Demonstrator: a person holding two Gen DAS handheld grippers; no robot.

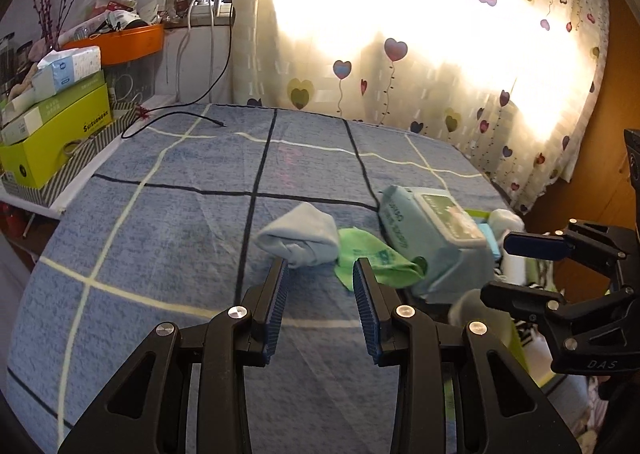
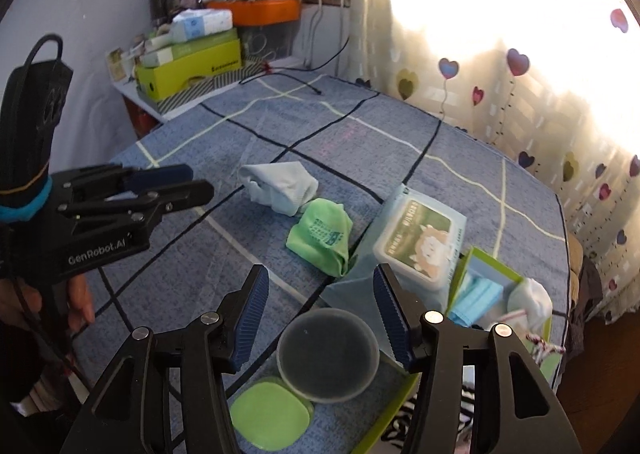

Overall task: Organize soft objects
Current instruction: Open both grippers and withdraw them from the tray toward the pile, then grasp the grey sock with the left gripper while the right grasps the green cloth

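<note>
A rolled light blue sock (image 1: 298, 238) (image 2: 280, 184) lies on the blue checked bedspread (image 1: 160, 214). A crumpled green cloth (image 1: 372, 258) (image 2: 322, 238) touches it on the right. My left gripper (image 1: 320, 266) (image 2: 200, 181) hovers just short of the two, open with nothing between its fingers. My right gripper (image 2: 320, 274) (image 1: 496, 266) is open too, above a grey round disc (image 2: 328, 354) and a green pad (image 2: 272, 418). A pack of wet wipes (image 2: 420, 246) (image 1: 432, 230) lies right of the green cloth.
A green box (image 2: 496, 270) beside the wipes holds blue masks (image 2: 478, 292) and a white sock (image 2: 528, 302). A cluttered shelf with yellow-green boxes (image 1: 60, 134) borders the bed's left side. A black cable (image 1: 180, 118) trails onto the bedspread. A heart-print curtain (image 1: 440, 74) hangs behind.
</note>
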